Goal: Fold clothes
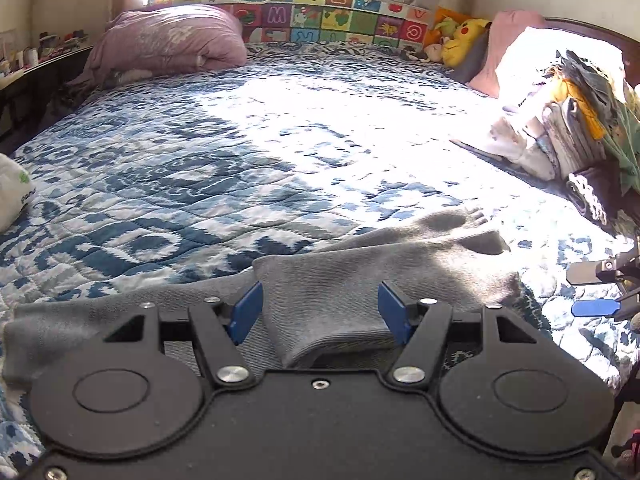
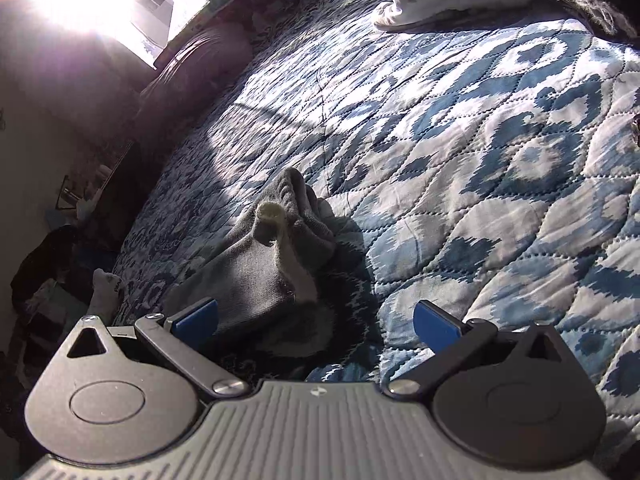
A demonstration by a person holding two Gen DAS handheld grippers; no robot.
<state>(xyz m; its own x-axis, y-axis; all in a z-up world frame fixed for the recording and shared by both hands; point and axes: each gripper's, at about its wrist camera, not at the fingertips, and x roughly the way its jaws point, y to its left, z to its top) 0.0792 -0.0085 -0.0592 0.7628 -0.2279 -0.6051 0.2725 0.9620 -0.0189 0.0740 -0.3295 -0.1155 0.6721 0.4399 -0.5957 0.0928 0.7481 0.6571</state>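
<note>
Grey knit garment is lying flat on the blue-and-white quilted bedspread, its long axis running left to right. Left gripper is hovering spread directly over the garment's near fold, clearly nearest. Right gripper, also spread and empty, is sitting just off its bunched end.
</note>
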